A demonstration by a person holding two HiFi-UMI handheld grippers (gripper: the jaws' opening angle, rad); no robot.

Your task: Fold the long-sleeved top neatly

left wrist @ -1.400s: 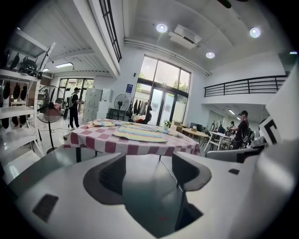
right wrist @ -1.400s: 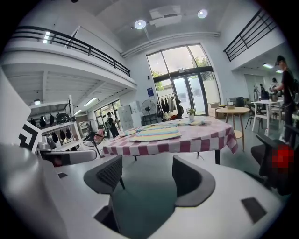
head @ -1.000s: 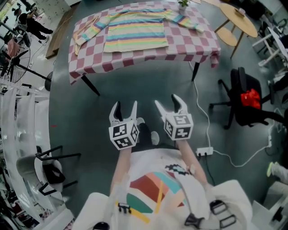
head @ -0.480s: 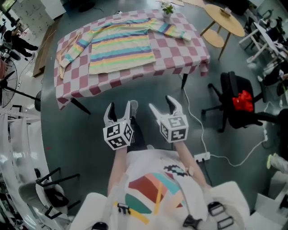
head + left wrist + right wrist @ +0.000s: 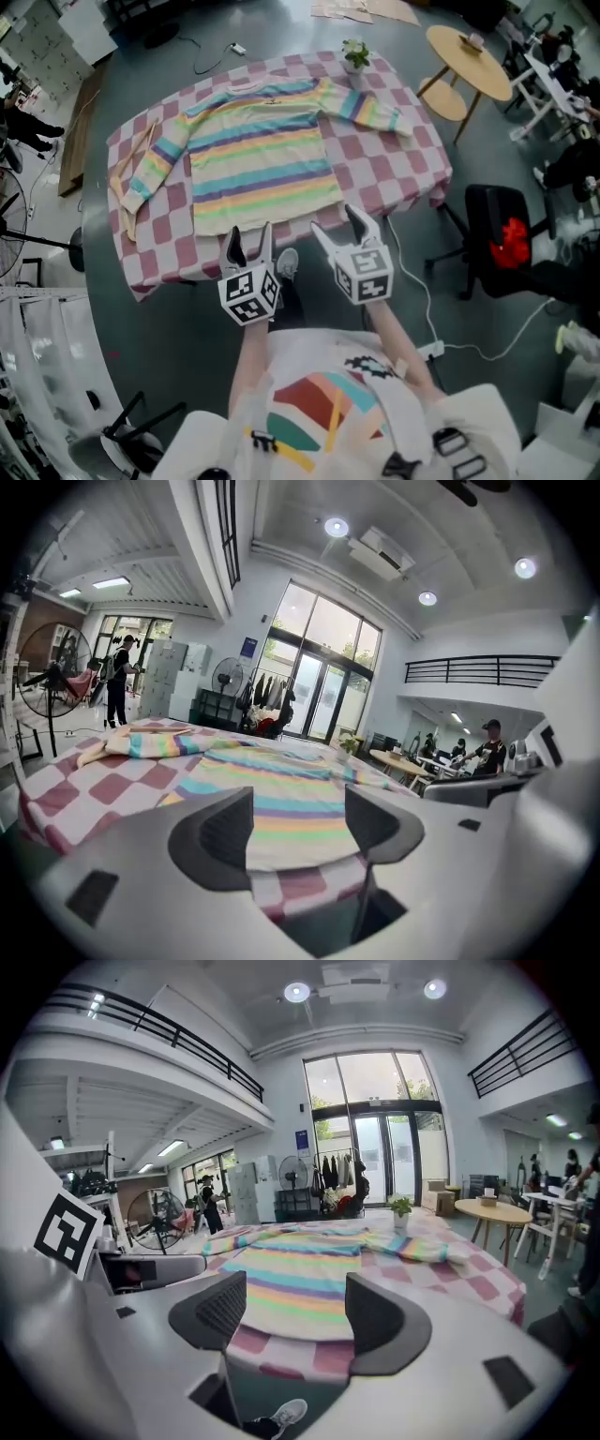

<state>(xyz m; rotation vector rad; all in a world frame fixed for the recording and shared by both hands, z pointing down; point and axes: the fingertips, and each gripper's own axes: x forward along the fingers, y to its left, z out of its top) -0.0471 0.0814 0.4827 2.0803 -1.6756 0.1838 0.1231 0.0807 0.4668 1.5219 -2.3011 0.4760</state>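
Observation:
A rainbow-striped long-sleeved top (image 5: pixel 261 159) lies flat, face up, on a table with a pink-and-white checked cloth (image 5: pixel 394 169), sleeves spread to both sides. Its hem faces me near the front edge. My left gripper (image 5: pixel 247 243) hovers open just short of the hem's middle, empty. My right gripper (image 5: pixel 343 225) stands open beside the hem's right corner, also empty. Both gripper views look over the striped top (image 5: pixel 272 799) (image 5: pixel 300 1283) from the table's front edge, the jaws apart with nothing between them.
A small potted plant (image 5: pixel 354 56) stands at the table's far right by the right sleeve. A round wooden table (image 5: pixel 469 61) and a black chair with a red item (image 5: pixel 506 234) stand to the right. A white cable (image 5: pixel 412 281) trails on the floor. People stand far off.
I have walked up to the table: it has come from the far end of the view to right in front of both grippers. Both grippers stay open and empty.

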